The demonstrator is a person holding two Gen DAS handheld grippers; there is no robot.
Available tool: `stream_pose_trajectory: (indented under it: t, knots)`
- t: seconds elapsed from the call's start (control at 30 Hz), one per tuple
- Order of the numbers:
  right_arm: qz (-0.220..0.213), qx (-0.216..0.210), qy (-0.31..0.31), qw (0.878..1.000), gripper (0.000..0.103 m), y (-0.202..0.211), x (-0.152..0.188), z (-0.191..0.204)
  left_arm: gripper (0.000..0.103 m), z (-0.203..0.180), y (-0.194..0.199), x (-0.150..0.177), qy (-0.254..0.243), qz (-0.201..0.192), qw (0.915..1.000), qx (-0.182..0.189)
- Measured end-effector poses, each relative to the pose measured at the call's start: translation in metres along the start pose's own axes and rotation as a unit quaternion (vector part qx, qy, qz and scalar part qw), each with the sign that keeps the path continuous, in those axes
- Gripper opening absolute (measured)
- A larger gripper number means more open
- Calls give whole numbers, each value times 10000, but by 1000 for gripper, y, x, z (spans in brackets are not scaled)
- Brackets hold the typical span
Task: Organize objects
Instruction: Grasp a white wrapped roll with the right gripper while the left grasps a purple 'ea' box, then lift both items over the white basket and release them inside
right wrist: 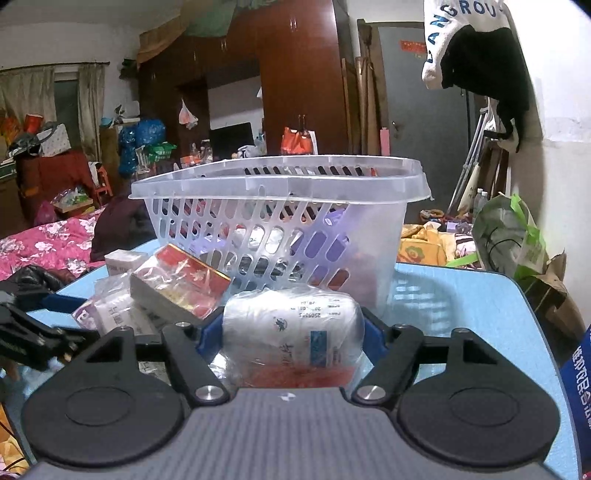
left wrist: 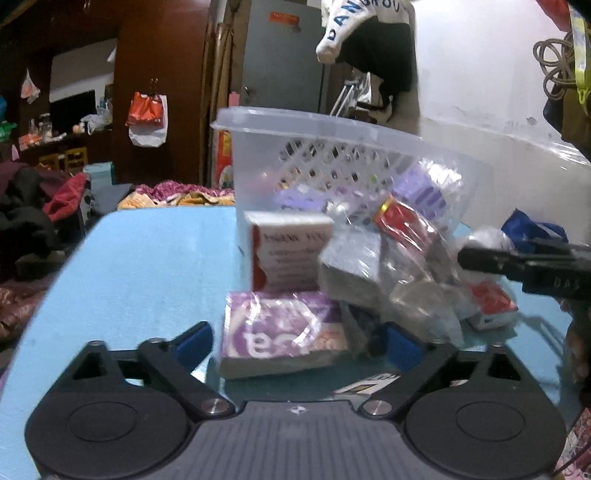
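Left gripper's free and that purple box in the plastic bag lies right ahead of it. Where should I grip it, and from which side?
Judging by its pose, take the purple box across its two short ends, coming straight in low over the blue table. It lies flat with its long face toward the left gripper, whose open fingers already flank it. Expect the bag film to slip.

The white garment (right wrist: pixel 448 29) hanging on the wall reads "LANGROU" in dark capitals. The wrapped white bottle (right wrist: pixel 291 328) carries upside-down digits that look like "250902". The purple packet (left wrist: pixel 284 332) shows large white letters, perhaps "es". Other print is too blurred.
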State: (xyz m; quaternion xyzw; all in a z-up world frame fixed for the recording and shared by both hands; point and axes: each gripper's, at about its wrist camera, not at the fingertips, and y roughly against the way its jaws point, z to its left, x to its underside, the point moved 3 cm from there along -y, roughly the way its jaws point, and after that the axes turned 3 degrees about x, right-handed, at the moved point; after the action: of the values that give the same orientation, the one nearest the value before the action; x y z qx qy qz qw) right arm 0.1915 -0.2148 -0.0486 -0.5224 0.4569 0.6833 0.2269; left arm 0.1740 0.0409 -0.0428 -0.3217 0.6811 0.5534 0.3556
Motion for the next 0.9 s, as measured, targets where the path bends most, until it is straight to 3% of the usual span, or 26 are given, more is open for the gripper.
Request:
stream_pose_trajectory:
  t: [0.1,0.23,0.4,0.9]
  knots:
    - [-36,-17,8,10000,75,1,0,0,73,0,5,4,-11,-90,9999,-80]
    - [-236,12,18,9997,75,7,0,1,73,6,26,8,74,-544,9982,-238]
    - [-538,37,37,9985,75,15,0,2,73,19,40,12,290,-795,9959,-308]
    - [-1197,106,142,9927,75,31,0,10,73,17,69,10,291,-1665,9855,-159]
